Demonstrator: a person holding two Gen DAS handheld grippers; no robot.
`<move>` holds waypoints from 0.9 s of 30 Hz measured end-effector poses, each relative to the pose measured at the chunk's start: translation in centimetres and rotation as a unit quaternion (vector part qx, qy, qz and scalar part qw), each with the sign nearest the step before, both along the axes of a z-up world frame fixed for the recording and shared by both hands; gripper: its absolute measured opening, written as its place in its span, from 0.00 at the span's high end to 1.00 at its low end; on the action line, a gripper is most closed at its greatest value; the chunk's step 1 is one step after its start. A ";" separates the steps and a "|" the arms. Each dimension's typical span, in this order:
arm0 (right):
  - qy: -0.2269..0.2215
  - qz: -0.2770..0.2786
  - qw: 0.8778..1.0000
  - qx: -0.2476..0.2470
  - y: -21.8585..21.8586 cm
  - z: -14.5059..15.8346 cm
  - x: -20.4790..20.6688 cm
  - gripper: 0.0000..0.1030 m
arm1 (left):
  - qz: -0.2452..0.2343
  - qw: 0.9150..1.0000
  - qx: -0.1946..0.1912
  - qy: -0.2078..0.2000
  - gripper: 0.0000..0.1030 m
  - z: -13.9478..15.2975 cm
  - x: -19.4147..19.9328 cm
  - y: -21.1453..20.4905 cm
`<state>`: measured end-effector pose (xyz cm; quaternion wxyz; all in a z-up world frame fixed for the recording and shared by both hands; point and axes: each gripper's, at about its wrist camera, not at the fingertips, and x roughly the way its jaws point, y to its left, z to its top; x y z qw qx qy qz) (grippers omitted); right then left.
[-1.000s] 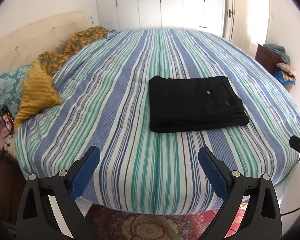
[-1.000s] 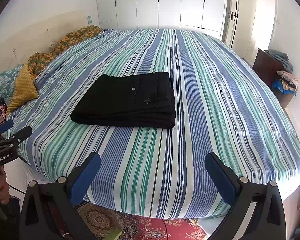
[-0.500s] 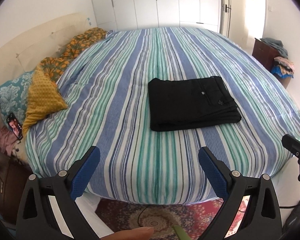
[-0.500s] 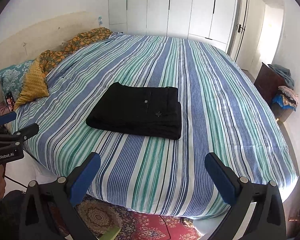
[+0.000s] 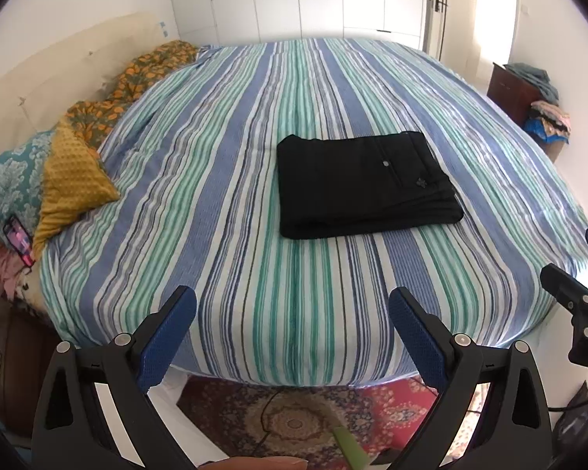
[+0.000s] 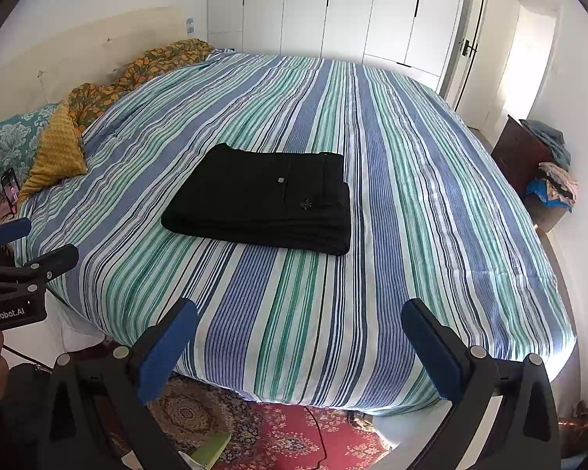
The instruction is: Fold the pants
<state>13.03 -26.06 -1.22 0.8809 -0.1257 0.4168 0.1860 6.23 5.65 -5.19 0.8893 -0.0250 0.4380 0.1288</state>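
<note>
The big bed (image 5: 254,196) has a striped blue and green cover. The black pants (image 5: 364,186) lie folded flat on it, near the middle. The left gripper (image 5: 292,331) and the right gripper (image 6: 300,337) are both wide open, holding nothing, back by the bed's edge.
</note>
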 end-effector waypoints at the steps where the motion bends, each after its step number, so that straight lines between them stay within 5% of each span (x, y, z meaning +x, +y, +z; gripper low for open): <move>1: -0.003 -0.001 1.000 -0.002 0.0 0.1 0.0 0.00 | 0.001 1.000 -0.001 0.000 0.04 0.0 0.0 0.0; 27: 0.001 -0.013 1.000 -0.006 -0.3 -0.5 0.2 0.00 | 0.001 1.000 0.003 0.010 0.04 -0.3 0.1 -0.1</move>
